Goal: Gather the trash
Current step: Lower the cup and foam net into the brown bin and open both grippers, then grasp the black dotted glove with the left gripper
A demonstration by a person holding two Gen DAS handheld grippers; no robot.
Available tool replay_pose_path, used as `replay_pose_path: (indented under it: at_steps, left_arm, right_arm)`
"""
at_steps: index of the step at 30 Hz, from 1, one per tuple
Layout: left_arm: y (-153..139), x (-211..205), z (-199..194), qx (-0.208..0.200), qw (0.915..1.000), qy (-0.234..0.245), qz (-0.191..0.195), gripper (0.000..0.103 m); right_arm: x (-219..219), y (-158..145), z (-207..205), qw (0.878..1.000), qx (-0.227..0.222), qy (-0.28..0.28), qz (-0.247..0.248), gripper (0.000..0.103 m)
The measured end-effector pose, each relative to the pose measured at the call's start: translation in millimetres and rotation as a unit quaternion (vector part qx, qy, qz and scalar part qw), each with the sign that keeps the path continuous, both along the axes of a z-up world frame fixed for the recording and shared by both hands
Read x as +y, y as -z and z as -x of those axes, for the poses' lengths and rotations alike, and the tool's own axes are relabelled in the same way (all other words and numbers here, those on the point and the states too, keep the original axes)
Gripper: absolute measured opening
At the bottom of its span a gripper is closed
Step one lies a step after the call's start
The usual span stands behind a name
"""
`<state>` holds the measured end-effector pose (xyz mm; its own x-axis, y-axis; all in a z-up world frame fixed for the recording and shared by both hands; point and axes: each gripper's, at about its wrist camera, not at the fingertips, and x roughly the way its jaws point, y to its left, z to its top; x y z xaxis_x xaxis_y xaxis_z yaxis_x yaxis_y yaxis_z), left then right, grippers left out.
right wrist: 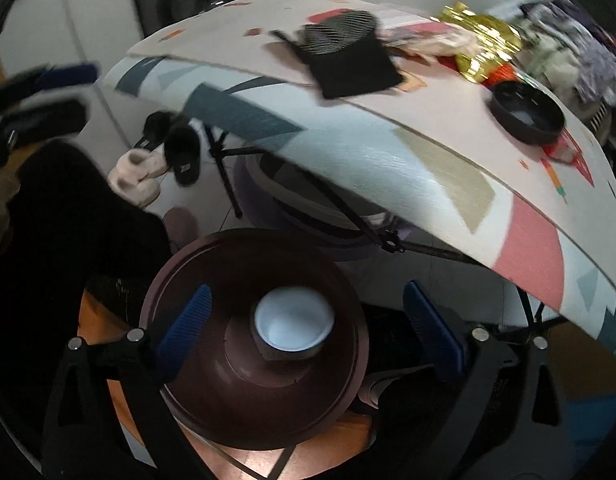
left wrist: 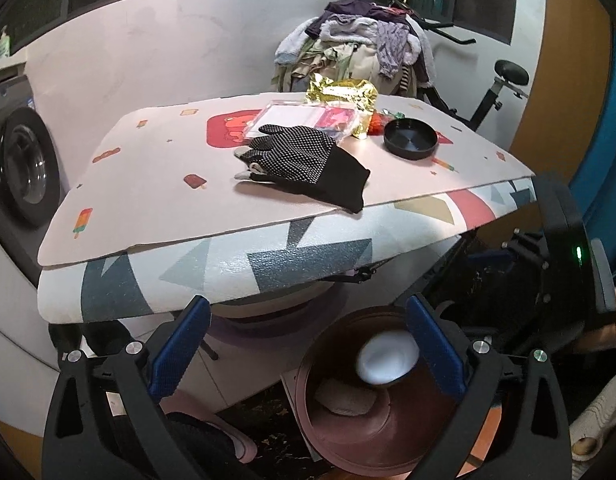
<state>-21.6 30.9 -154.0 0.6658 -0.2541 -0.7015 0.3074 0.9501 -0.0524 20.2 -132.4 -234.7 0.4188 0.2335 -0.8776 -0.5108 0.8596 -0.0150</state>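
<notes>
From the left wrist view, the left gripper (left wrist: 308,344) hangs low in front of the worktop (left wrist: 168,184) with its jaws spread wide and nothing between the pads. Just beyond its right finger stands a brown bin (left wrist: 347,420) on the floor, with a white-lined paper cup (left wrist: 387,358) inside it, blurred and apparently on its way down or just landed; something pale lies deeper in the bin. Up on the worktop, much is still waiting: a crumpled gold foil wrapper (left wrist: 343,94), a clear plastic packet (left wrist: 304,118) with pink print, a small orange scrap beside them, a black round lid (left wrist: 410,138) and a pair of black dotted gloves (left wrist: 308,160), which look more like belongings than rubbish. The right gripper's body shows at the right edge of this view. From the right wrist view, the right gripper (right wrist: 308,328) is poised straight above the bin (right wrist: 180,380), jaws wide and empty, with the cup (right wrist: 294,326) sitting below between the fingers and touched by neither. The foil wrapper (right wrist: 481,46) and lid (right wrist: 525,114) remain on the worktop (right wrist: 387,144) above. By my reckoning one piece is binned and most of the collecting is still ahead.
</notes>
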Motion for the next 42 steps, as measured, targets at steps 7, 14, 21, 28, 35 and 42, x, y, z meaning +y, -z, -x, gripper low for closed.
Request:
replay_pose_path:
  at_steps: [7,14,21,28,35,42]
  left_arm:
    - [2.2,3.3,-2.2,0.007,1.0000,-0.006,0.005,0.096]
    - [2.4,4.4,-3.0,0.007,0.9999,-0.007,0.003,0.096]
    - [3.6,10.1,-5.8,0.014,0.9997,-0.020,0.009,0.096]
    - [2.6,11.9,-5.3,0.015,0.9995,-0.027,0.010,0.096]
    - [5.3,19.5,-11.0,0.028,0.9982,-0.049,0.020,0.096]
    - [4.9,28.1,-25.5,0.054,0.9950,-0.066,0.054,0.093]
  right_arm:
    - [-37.8,-13.2,-9.7,0.994,-0.021,0.096,-0.043,0.096]
    - [-46.4,-18.8,-11.5,0.990,-0.038,0.123,-0.050,0.097]
    - [-46.5,-19.2,-12.4,0.990,-0.041,0.124,-0.049,0.097]
    - [-46.4,-20.2,-11.4,0.990,-0.046,0.128,-0.045,0.097]
    - [-43.6,-22.4,-9.1,0.990,-0.056,0.121,-0.038,0.097]
    - [-53.8,-34.1,-13.3,0.985,-0.073,0.147,-0.044,0.097]
